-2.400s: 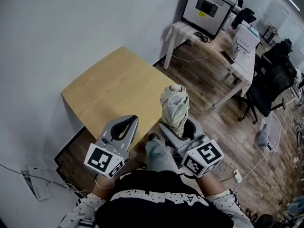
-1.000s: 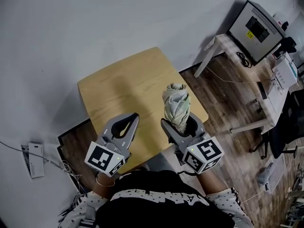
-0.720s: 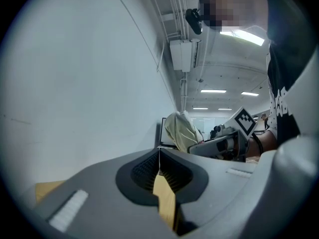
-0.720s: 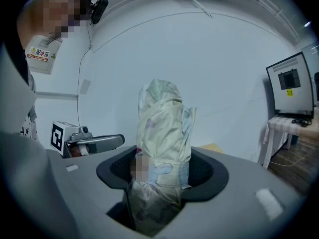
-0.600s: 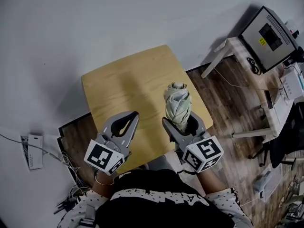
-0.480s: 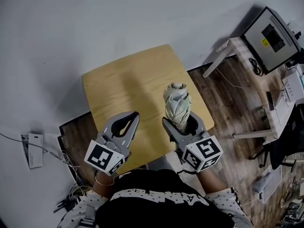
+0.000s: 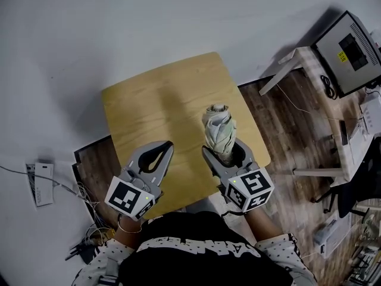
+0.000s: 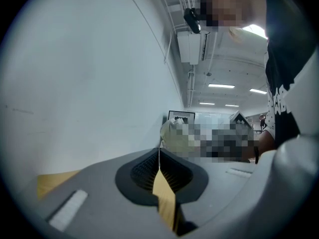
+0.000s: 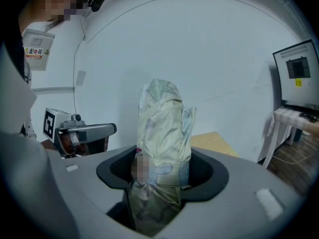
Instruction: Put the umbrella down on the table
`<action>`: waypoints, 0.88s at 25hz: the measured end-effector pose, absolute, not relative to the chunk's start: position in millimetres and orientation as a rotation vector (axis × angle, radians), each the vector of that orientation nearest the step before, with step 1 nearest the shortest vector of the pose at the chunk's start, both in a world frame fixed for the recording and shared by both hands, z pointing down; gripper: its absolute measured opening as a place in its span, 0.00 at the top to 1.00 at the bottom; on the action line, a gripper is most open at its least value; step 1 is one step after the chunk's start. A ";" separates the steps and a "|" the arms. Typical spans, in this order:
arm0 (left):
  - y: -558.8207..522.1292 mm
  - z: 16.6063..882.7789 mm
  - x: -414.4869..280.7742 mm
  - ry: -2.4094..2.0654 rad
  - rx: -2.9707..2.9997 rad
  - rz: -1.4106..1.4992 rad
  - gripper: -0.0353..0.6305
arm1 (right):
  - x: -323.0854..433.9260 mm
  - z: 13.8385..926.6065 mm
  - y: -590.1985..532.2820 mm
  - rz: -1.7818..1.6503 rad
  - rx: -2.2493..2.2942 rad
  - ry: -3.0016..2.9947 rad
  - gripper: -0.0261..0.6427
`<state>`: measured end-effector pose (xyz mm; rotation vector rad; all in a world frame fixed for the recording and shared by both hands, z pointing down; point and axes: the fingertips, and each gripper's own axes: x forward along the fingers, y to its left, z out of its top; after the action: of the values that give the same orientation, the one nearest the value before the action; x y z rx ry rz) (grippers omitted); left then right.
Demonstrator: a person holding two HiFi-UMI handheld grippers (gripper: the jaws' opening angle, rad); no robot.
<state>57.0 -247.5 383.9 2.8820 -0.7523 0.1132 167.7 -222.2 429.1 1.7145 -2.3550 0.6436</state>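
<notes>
Now lowered over the desk (image 7: 149,100), our right claw (image 7: 225,152) clamps the upright umbrella (image 7: 218,128); our left claw (image 7: 169,144) is closed, empty.

Room to move over the bare wooden surface (image 7: 161,100)

Wide and flat in front, open from the near edge to the far one. Shut in at the back and left by the white wall (image 7: 119,22), close behind. Small gap between the left hand-held gripper (image 7: 165,146), tips together, and the right hand-held gripper (image 7: 225,151), both over the near edge. Blocked on the right side by the folded umbrella (image 7: 218,128) standing up in the jaws. White desk (image 7: 297,61) well apart, across open floor (image 7: 280,124).
</notes>
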 end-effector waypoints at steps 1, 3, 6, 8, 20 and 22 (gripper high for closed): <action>-249.3 385.3 58.7 -0.753 2.881 0.119 0.96 | 169.2 432.3 -224.3 0.650 1.708 -2.352 0.52; -252.6 387.0 62.2 -0.756 2.883 0.132 0.96 | 173.0 438.0 -228.3 0.660 1.698 -2.344 0.52; -256.6 388.5 62.0 -0.769 2.881 0.147 0.96 | 174.9 445.5 -233.5 0.673 1.684 -2.333 0.52; -257.9 389.4 59.5 -0.782 2.878 0.154 0.96 | 172.5 450.4 -236.1 0.681 1.670 -2.332 0.52; -266.2 395.9 50.0 -0.848 2.848 0.187 0.96 | 167.0 477.5 -251.0 0.713 1.589 -2.312 0.52; -267.1 398.4 46.4 -0.862 2.840 0.194 0.96 | 164.9 483.1 -252.6 0.719 1.576 -2.308 0.52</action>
<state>46.4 -267.1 398.4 2.8397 -0.8624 0.1941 164.9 -252.6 483.1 1.5765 -2.3083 0.7191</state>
